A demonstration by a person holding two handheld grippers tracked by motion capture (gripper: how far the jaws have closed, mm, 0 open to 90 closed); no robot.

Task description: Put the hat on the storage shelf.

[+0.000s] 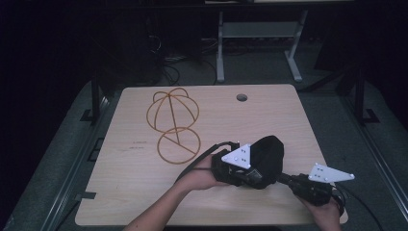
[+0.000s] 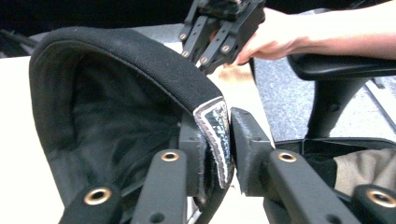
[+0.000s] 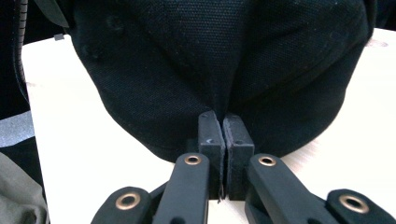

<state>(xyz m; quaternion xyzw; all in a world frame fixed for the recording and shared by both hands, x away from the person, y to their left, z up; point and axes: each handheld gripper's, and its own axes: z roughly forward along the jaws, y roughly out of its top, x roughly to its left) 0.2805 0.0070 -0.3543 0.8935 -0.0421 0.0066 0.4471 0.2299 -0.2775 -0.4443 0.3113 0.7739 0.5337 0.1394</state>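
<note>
Black cloth is what you have in both grips: the cap [image 1: 269, 156] sits near the front right of the tabletop [image 1: 144, 192], crown up, well apart from the wire cap stand [image 1: 172, 126] toward the back left. Your left hand-held gripper [image 2: 229, 140] holds the cap's rim edge between its jaws; the pads look nearly together on the stiff white-lined band, though a slight gap shows on one side. Your right hand-held gripper [image 3: 219, 135] has its jaws pressed together on a thin fold of the crown fabric. That pinch is the weak point, I judge: so little cloth is caught that a pull or lift could let it slide out and the cap would sag to one side. Drawing your two hands apart could also twist the rim out of the left grip. If you carry it toward the stand, a low crossing risks knocking the light wire frame over.
</note>
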